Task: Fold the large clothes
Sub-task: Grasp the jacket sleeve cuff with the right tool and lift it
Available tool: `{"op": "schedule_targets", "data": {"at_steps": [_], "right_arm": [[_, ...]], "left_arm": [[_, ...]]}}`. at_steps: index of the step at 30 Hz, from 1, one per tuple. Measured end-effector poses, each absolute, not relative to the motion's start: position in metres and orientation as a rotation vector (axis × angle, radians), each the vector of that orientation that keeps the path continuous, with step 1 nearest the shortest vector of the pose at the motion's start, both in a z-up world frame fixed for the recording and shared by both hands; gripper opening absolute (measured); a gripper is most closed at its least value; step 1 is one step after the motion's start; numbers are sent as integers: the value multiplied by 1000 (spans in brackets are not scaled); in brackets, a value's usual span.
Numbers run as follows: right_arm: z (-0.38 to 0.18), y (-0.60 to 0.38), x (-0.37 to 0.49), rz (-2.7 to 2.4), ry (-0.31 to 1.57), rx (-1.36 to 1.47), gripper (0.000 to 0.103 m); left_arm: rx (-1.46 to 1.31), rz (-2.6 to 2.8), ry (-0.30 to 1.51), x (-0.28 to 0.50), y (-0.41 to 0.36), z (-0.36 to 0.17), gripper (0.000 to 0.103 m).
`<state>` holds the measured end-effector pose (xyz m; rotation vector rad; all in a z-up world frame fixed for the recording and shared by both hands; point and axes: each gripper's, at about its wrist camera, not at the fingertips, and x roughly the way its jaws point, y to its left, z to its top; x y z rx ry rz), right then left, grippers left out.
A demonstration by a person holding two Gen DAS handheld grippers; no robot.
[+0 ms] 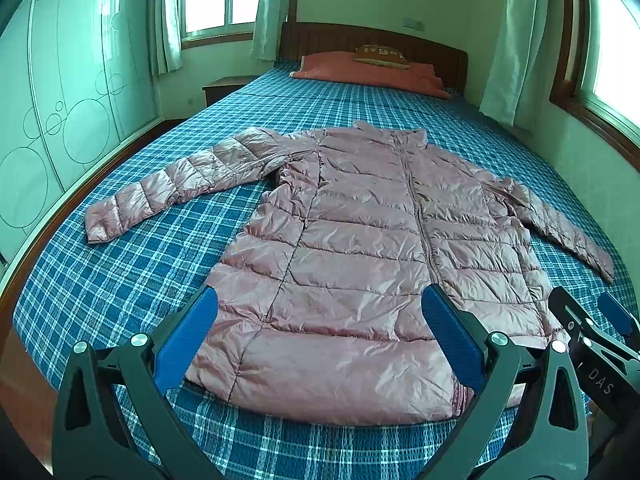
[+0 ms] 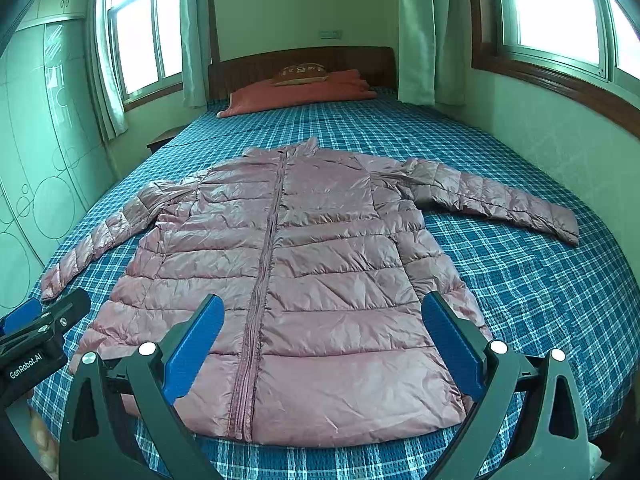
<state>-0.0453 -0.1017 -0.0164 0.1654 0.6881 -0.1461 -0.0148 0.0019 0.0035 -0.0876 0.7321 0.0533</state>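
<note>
A shiny pink quilted puffer jacket (image 1: 352,248) lies flat and zipped on the bed, collar away from me, both sleeves spread out to the sides; it also shows in the right wrist view (image 2: 304,264). My left gripper (image 1: 320,304) is open and empty, held above the jacket's hem on its left half. My right gripper (image 2: 322,312) is open and empty above the hem on its right half. The right gripper shows at the right edge of the left wrist view (image 1: 592,320). The left gripper shows at the left edge of the right wrist view (image 2: 44,320).
The bed (image 1: 132,280) has a blue plaid cover. A red folded blanket (image 1: 360,74) with a small brown pillow (image 1: 382,56) lies at the headboard. A wardrobe (image 1: 60,120) stands left, a nightstand (image 1: 224,88) by the headboard, a wall with a window (image 2: 560,12) right.
</note>
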Motion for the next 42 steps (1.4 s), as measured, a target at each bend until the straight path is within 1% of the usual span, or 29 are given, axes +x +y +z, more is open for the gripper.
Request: {"op": "schedule_targets", "data": {"at_steps": [3, 6, 12, 15, 17, 18, 19, 22, 23, 25, 26, 27, 28, 33, 35, 37, 41, 42], "right_arm": [[-19, -104, -43, -133, 690, 182, 98], [-26, -122, -35, -90, 708, 283, 98], [-55, -203, -17, -116, 695, 577, 98], [-70, -255, -8, -192, 659, 668, 98], [-80, -295, -3, -253, 638, 720, 98], [-83, -310, -3, -276, 627, 742, 98], [-89, -335, -1, -319, 610, 777, 98], [-104, -392, -2, -401, 550, 869, 97], [-109, -410, -2, -431, 530, 896, 97], [-123, -446, 0, -472, 505, 964, 96], [-129, -459, 1, -487, 495, 996, 87], [-137, -471, 1, -503, 487, 1031, 72], [-146, -486, 3, -524, 482, 1078, 65], [-164, -519, 9, -552, 404, 1174, 65], [-166, -530, 11, -565, 352, 1197, 65], [-162, -540, 13, -583, 304, 1192, 67], [-162, -555, 25, -602, 287, 1168, 66], [-161, -556, 30, -608, 300, 1153, 55]], "left_arm": [[-109, 37, 738, -10, 4, -1, 101], [-190, 22, 766, 2, 18, -8, 101], [-440, -55, 884, 42, 62, -41, 101], [-473, 4, 902, 62, 84, -57, 100], [-478, 36, 913, 73, 97, -66, 84], [-480, 50, 925, 79, 102, -70, 70], [-482, 64, 939, 86, 107, -74, 69], [-453, 152, 940, 102, 123, -84, 69], [-439, 207, 931, 108, 130, -87, 71], [-444, 283, 915, 114, 140, -92, 80], [-456, 327, 908, 117, 148, -95, 81], [-463, 356, 905, 119, 153, -98, 81], [-466, 381, 909, 121, 158, -101, 81], [-449, 514, 899, 126, 173, -112, 82], [-429, 563, 885, 126, 179, -113, 84], [-400, 598, 880, 127, 183, -115, 88], [-357, 651, 909, 134, 191, -124, 88], [-364, 651, 918, 135, 193, -127, 88]]}}
